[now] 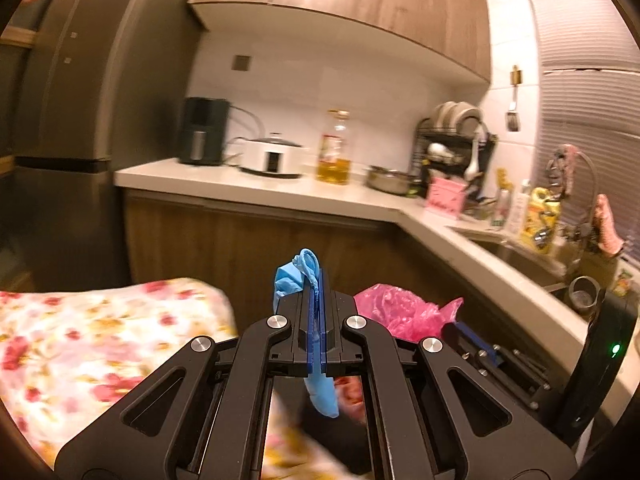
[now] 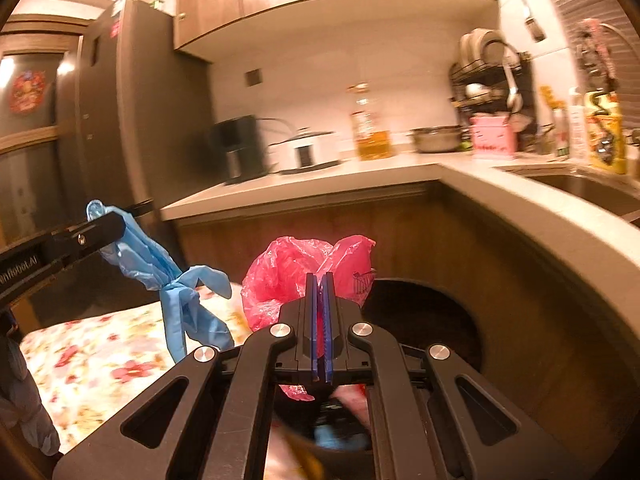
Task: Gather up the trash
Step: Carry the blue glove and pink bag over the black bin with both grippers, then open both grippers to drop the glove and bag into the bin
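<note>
Pressed together, the fingers of the left gripper (image 1: 318, 300) pinch a crumpled blue disposable glove (image 1: 298, 274); in the right wrist view its loose fingers dangle toward six o'clock over a floral-patterned tablecloth (image 2: 104, 364), clear of the surface. That looks like a carry hold, with the glove lifted so it can go into a bag or bin.

At about three o'clock from that gripper, the right gripper (image 2: 320, 300) has its blue pads closed on a thin pink-red plastic bag (image 2: 280, 276), which bunches up above the jaws at twelve o'clock and also hangs a little below them. Held by a fold like this, the bag seems meant as the trash container, though its mouth is not open. Behind both, at twelve to two o'clock, runs a pale L-shaped kitchen counter (image 2: 360, 176).
</note>
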`<state>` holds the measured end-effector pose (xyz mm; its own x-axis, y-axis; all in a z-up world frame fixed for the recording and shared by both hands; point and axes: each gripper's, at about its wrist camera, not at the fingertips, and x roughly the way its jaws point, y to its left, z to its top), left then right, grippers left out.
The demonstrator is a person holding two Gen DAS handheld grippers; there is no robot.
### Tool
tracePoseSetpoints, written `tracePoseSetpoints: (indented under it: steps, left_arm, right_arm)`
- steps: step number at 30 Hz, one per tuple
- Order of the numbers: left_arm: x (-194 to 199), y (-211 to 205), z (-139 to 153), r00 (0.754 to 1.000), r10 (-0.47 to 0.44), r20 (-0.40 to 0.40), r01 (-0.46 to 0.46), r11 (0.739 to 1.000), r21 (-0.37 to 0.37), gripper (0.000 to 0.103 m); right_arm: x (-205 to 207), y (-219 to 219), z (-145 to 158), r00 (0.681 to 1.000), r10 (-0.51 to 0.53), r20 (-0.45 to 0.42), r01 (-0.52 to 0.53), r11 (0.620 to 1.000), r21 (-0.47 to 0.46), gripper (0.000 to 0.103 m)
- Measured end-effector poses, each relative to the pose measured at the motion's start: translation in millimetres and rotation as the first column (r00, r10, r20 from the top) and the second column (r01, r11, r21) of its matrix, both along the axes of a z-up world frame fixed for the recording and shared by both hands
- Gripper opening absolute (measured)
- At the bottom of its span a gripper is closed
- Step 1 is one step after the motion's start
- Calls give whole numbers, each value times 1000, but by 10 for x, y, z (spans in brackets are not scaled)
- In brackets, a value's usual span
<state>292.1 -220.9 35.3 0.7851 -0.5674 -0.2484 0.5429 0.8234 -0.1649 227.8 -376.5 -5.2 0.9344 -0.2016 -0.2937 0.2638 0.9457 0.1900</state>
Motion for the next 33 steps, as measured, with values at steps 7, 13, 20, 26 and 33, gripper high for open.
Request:
tracePoseSetpoints:
  steps: [7, 13, 20, 26, 33]
  left_arm:
    - [66, -526, -121, 996, -88, 3, 88, 996, -8, 1]
    - [197, -718, -325, 992, -116, -42, 117, 993, 19, 3]
    - [325, -707, -462, 992, -98, -83, 102, 994, 44, 46]
    - [308, -500, -479, 996, -21, -85, 26, 998, 51, 68]
    - [62, -42, -444, 989, 145, -35, -140, 984, 109, 88]
  right_arm:
    - [-75, -341, -81, 998, -56, -2, 56, 998, 21, 3]
    - [-83, -497, -135, 998, -62, 5, 62, 996, 61, 4]
    - [-5, -564, -204, 998, -55, -19, 56, 994, 91, 18]
    - [-21, -517, -206, 997, -59, -43, 62, 995, 76, 39]
    - [-119, -185, -163, 996, -48, -72, 46, 999, -24, 75]
